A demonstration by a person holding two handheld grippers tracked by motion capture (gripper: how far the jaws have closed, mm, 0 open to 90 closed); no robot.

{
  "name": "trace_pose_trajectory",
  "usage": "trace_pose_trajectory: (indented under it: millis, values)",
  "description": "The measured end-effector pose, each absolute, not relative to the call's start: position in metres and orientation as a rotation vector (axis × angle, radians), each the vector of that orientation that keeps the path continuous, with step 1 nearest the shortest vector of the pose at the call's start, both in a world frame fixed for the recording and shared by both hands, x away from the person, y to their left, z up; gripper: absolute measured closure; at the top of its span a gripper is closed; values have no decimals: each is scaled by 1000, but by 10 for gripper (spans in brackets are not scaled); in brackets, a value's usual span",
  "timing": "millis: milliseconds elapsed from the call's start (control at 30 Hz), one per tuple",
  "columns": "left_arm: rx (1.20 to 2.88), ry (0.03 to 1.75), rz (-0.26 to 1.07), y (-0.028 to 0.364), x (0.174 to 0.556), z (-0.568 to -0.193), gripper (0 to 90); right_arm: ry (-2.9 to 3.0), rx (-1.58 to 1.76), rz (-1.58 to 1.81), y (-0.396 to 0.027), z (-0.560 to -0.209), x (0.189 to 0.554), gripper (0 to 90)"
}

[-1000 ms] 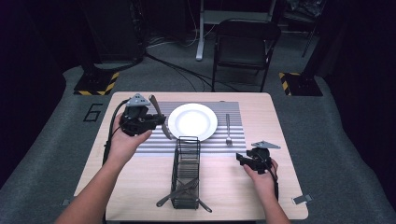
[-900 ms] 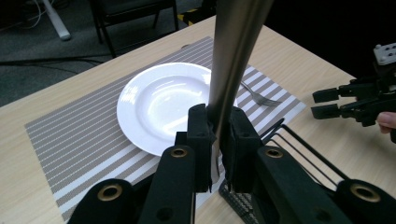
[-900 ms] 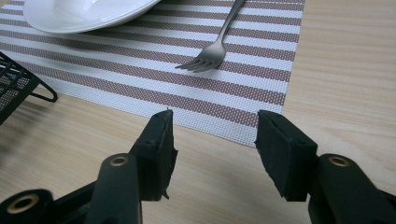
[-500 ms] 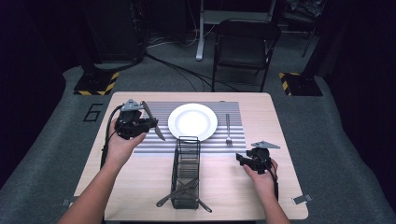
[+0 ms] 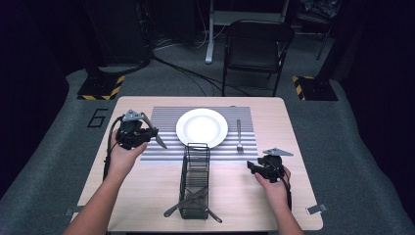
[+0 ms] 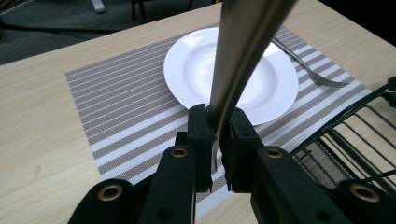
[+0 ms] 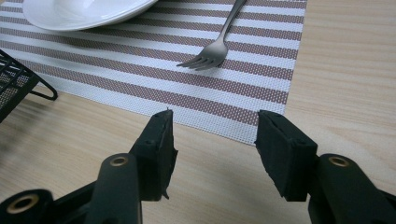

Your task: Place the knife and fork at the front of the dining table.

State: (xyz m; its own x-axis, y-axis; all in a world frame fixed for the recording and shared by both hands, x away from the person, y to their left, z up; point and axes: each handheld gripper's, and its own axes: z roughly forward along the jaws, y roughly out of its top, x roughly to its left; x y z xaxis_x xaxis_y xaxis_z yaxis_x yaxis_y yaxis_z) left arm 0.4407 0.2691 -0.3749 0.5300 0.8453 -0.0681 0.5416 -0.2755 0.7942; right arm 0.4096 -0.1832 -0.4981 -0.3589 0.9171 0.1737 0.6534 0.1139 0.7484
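My left gripper [image 5: 143,135] hovers over the left edge of the striped placemat [image 5: 164,120], shut on a steel table knife [image 5: 159,141]. In the left gripper view the knife [image 6: 243,42] rises out of the clamped jaws [image 6: 217,128] in front of the white plate [image 6: 280,88]. The plate [image 5: 201,127] sits mid-mat, with a fork [image 5: 239,134] to its right. My right gripper [image 5: 252,167] rests low at the table's right, open, nothing between its jaws [image 7: 212,140]. The fork [image 7: 210,56] lies on the mat just beyond them.
A black wire caddy [image 5: 195,171] stands in front of the plate, with utensils [image 5: 188,201] lying at its near end. Its corner shows in the left gripper view [image 6: 345,135] and the right gripper view [image 7: 18,84]. A folding chair [image 5: 257,44] stands behind the table.
My left hand has moved left and down toward the table's near side, carrying the knife away from the plate. The right hand has stayed still.
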Motion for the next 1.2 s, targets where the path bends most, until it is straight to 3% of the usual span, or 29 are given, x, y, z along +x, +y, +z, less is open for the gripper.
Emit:
trace_pose_trajectory:
  millis: [467,1200]
  values:
    - [1969,1200,473,282,441,-402,822,2063,1542,1114,-183,-499,409,462]
    - [1959,1226,465,285,443,-413,821,2065,1542,1118,-182,-499,410,462]
